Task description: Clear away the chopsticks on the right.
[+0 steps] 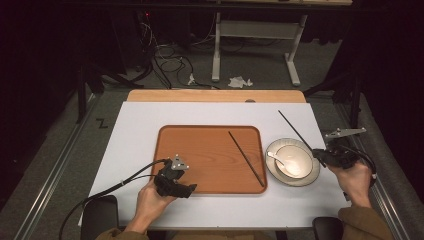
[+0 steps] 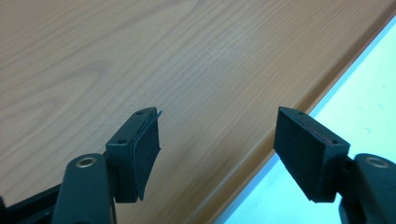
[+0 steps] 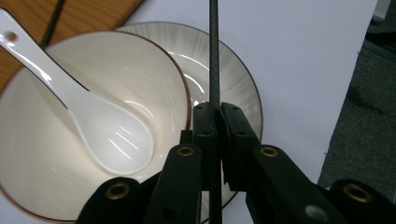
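Observation:
A wooden tray (image 1: 200,150) lies mid-table with one dark chopstick (image 1: 246,158) on its right part. Right of the tray a white bowl (image 1: 295,161) sits on a plate (image 1: 312,175), and a white spoon (image 1: 276,158) rests in the bowl. My right gripper (image 1: 320,159) is shut on a second chopstick (image 1: 296,130), which slants up toward the far left. In the right gripper view that chopstick (image 3: 214,56) runs up from between the closed pads, over the plate (image 3: 233,70) beside the bowl (image 3: 56,140) and spoon (image 3: 107,135). My left gripper (image 1: 186,190) is open and empty over the tray's near edge (image 2: 289,121).
White table sheet (image 1: 140,125) surrounds the tray. Beyond the table stand a desk frame (image 1: 255,45), cables and a crumpled tissue (image 1: 239,81) on the floor. Table edges drop off close to both hands.

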The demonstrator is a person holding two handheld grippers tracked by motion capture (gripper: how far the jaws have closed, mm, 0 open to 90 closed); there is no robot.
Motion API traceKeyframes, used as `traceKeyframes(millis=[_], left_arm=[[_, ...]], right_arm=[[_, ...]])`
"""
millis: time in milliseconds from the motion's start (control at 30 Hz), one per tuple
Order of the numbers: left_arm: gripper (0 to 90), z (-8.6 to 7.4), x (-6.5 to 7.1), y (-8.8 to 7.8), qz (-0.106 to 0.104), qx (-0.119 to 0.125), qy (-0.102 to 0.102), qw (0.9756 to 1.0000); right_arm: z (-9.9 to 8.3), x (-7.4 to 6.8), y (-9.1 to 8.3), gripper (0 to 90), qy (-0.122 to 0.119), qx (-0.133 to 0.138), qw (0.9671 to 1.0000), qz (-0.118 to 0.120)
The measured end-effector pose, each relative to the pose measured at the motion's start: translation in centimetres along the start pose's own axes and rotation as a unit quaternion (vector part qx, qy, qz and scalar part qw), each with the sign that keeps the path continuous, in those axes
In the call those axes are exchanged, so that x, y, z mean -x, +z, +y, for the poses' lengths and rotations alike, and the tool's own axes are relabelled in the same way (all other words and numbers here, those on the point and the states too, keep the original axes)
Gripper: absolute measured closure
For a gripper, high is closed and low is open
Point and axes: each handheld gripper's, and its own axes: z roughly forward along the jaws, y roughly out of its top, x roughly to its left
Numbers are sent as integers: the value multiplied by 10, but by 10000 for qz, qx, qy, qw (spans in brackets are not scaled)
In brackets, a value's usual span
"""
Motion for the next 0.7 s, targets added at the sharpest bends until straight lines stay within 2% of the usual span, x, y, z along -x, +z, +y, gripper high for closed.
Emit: traceKeyframes(millis=[133,167,200,233,267,367,567,600,633,700], left_arm=[[312,0,0,-1,19,12,17,10000],[312,0,0,-1,19,16,14,10000],[312,0,0,-1,20,13,12,10000],[312,0,0,-1,17,9,10,10000],[312,0,0,-1,14,3,6,10000],[312,0,0,-1,13,2,10,10000],[312,0,0,-1,12,7,8,10000],[312,0,0,-1,8,2,8,10000],[312,0,0,0,6,-1,7,10000],[312,0,0,-1,11,5,12,10000]], right_arm=[[7,-10,-9,864,21,77,10000,29],[10,-17,-13,864,-50,110,9999,71],[10,-17,-13,864,-50,110,9999,71],[14,-24,-16,864,-135,137,9998,95],[14,-24,-16,864,-135,137,9998,95],[19,-38,-21,864,-247,198,9993,184],[25,-56,-25,864,-407,278,9983,311],[27,-63,-25,864,-569,289,9972,383],[27,-63,-25,864,-569,289,9972,383],[29,-72,-24,863,-688,284,9962,459]])
